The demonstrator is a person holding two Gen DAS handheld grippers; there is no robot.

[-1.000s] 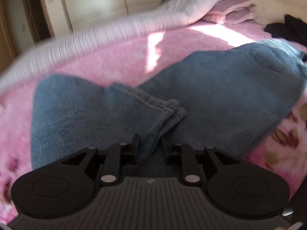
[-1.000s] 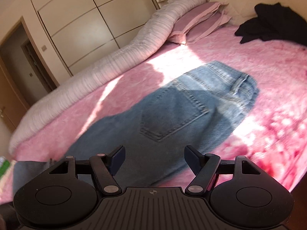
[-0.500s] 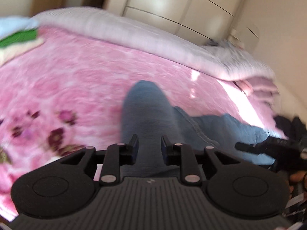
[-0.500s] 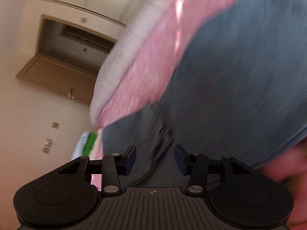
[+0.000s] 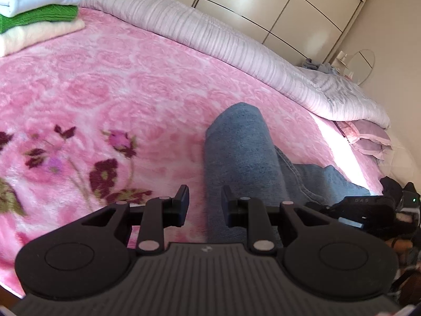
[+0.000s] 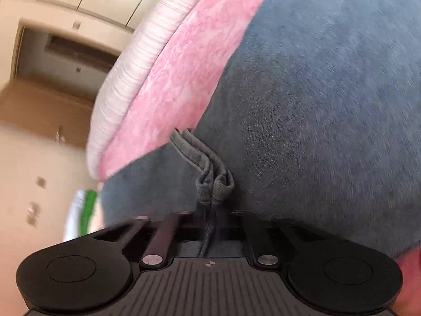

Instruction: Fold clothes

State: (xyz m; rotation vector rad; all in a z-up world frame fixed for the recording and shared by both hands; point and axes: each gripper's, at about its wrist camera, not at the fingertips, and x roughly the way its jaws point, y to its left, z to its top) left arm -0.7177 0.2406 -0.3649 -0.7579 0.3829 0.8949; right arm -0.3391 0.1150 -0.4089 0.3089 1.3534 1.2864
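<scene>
Blue jeans (image 5: 239, 155) lie folded on the pink flowered blanket (image 5: 110, 100). My left gripper (image 5: 204, 204) hovers over the fold's left edge with its jaws a little apart; the denim lies under the right finger, not clamped. In the right wrist view the jeans (image 6: 329, 100) fill the frame, and the leg hems (image 6: 213, 181) run down between the fingers of my right gripper (image 6: 210, 223), which is shut on them. The right gripper also shows in the left wrist view (image 5: 368, 208) at the right edge.
A stack of folded white, green and cream clothes (image 5: 34, 23) sits at the blanket's far left. A rolled pale duvet (image 5: 236, 44) runs along the far side, pillows (image 5: 368, 139) at the right. Wardrobe doors (image 5: 289, 8) stand behind. Dark clothing (image 5: 394, 184) lies at the right.
My left gripper let go of the leg hems, swung left and opened slightly. My right gripper dropped onto the jeans, tilted, and closed on the hems.
</scene>
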